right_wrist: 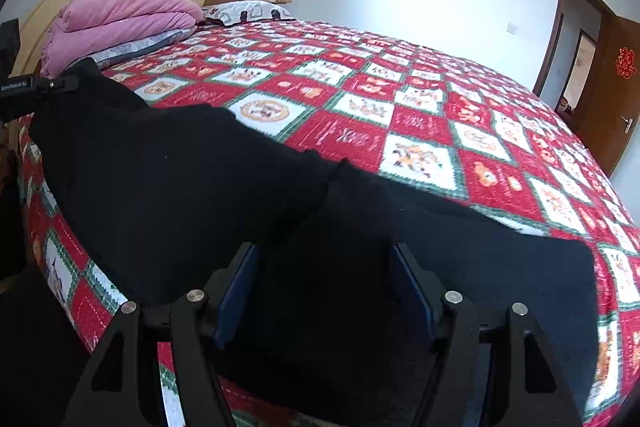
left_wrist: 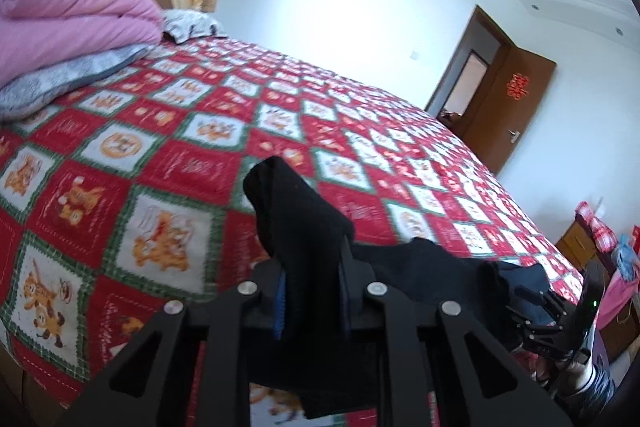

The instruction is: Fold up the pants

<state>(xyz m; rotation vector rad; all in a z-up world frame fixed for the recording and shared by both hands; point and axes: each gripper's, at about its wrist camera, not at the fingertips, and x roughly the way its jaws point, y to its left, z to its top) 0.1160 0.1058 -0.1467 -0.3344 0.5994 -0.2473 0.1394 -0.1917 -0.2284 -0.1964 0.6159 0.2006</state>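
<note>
Bedroom, bed [right_wrist: 420, 115] with red checked cover. Black pants [right_wrist: 192, 179] lie along near edge of bed. Left gripper [left_wrist: 310, 291] pinched tight on one end, lifting it to fold over. Right gripper [right_wrist: 324, 291] fingers apart above pants, holding nothing.

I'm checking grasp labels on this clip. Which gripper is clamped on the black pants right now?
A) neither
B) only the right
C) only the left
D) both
C: the left gripper has black pants bunched between its closed fingers, while the right gripper hovers over the cloth with its fingers spread wide apart, nothing pinched between them.
</note>
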